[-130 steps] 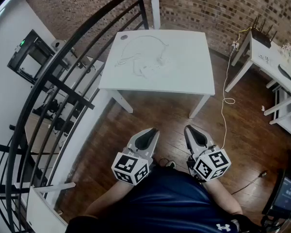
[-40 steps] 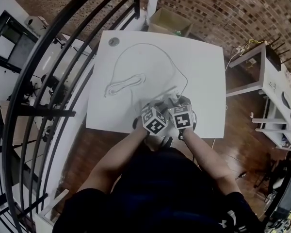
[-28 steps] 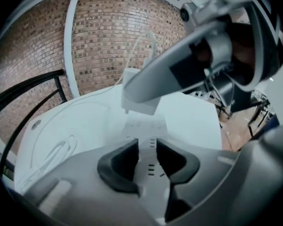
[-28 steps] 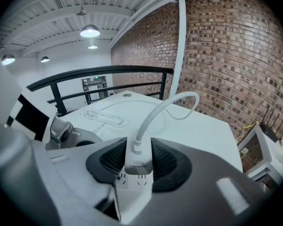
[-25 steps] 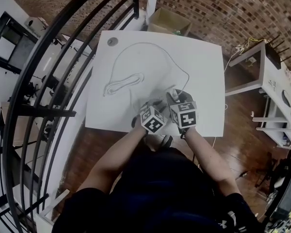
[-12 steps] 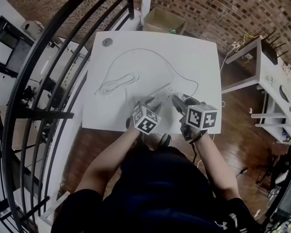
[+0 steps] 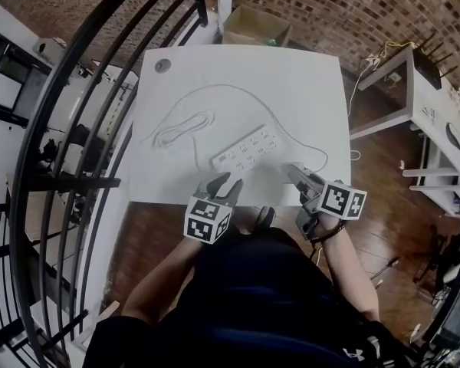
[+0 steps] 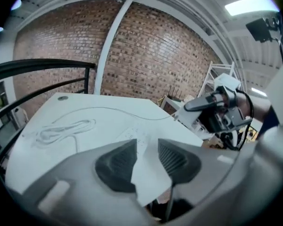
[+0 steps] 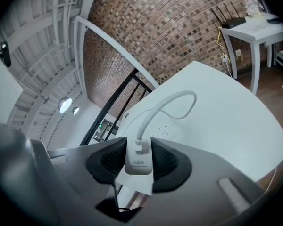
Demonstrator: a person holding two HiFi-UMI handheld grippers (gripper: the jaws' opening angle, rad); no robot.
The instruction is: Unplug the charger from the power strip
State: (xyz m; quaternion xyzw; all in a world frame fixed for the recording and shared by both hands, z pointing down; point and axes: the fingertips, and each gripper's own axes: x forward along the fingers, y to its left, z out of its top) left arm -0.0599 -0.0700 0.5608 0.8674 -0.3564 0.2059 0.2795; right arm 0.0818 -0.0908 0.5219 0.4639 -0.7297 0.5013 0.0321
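Note:
The white power strip [image 7: 249, 148] lies slantwise on the white table [image 7: 314, 90], with no plug in it. My right gripper [image 7: 297, 175] hovers just right of it at the table's near edge, shut on the white charger [image 9: 138, 161]. The charger's white cable [image 9: 167, 102] loops away over the tabletop. My left gripper [image 7: 224, 184] hangs near the strip's near left end, apart from it. Its jaws are closing with nothing between them [image 8: 146, 145]. The strip [image 8: 134, 134] shows just beyond its fingertips.
A coiled white cable [image 7: 180, 129] lies left of the strip, and a small round disc [image 7: 162, 65] sits at the far left corner. A black railing [image 7: 100, 113] runs along the left, a cardboard box [image 7: 253, 25] stands behind, and a white side table [image 7: 414, 90] stands at the right.
Both grippers have drawn back from the strip toward the near edge. The right one carried the charger out and to the right. The left one let go and lifted away.

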